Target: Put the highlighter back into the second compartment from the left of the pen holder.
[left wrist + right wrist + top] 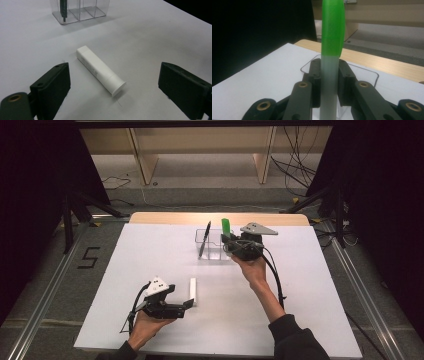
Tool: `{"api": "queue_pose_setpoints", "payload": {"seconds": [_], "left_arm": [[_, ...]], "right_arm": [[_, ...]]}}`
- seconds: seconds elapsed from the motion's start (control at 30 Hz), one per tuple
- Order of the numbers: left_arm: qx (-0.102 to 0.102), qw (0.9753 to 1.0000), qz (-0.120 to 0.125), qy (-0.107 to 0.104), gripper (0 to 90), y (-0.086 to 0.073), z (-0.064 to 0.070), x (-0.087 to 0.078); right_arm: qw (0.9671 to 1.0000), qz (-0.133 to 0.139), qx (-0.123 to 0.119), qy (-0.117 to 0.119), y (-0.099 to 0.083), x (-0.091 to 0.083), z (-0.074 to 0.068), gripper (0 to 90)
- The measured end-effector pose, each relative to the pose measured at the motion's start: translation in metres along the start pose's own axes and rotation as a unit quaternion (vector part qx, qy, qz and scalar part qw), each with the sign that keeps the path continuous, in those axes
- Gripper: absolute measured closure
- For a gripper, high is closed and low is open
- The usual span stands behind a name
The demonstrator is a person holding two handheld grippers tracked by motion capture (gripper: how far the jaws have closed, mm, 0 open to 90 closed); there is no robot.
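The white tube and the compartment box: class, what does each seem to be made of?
White tube: probably matte plastic, going by its even, opaque white surface, faint printed text and moulded flared end. Compartment box: clear, glossy plastic, likely acrylic; the table shows through its walls, whose edges catch light.

We see a white tube (100, 73) with fine grey print along its side, lying on a plain white table (150, 255) edged in pale wood. A clear organiser (212, 245) holds a black pen (204, 240). The brush-like stick (331, 50) is bright green at the top and frosted white below. Both the left gripper (113, 87) and the right gripper (329, 82) are black with brass-coloured rivets, each topped by a grey plate.
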State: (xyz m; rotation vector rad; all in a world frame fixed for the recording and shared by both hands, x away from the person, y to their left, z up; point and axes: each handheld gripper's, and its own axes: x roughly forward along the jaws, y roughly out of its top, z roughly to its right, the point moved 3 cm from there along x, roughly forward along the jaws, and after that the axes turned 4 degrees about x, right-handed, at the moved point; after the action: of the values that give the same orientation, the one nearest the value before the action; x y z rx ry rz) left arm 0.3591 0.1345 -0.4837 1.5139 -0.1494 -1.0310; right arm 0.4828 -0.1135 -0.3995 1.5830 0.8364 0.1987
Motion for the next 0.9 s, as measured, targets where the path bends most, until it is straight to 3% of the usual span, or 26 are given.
{"api": "queue_pose_setpoints", "payload": {"seconds": [0.9], "left_arm": [[0.000, 1.0000, -0.004, -0.003, 10.2, -0.002, 0.005, 0.005]], "right_arm": [[0.9993, -0.004, 0.016, -0.033, 0.020, 0.046, 0.006, 77.1]]}}
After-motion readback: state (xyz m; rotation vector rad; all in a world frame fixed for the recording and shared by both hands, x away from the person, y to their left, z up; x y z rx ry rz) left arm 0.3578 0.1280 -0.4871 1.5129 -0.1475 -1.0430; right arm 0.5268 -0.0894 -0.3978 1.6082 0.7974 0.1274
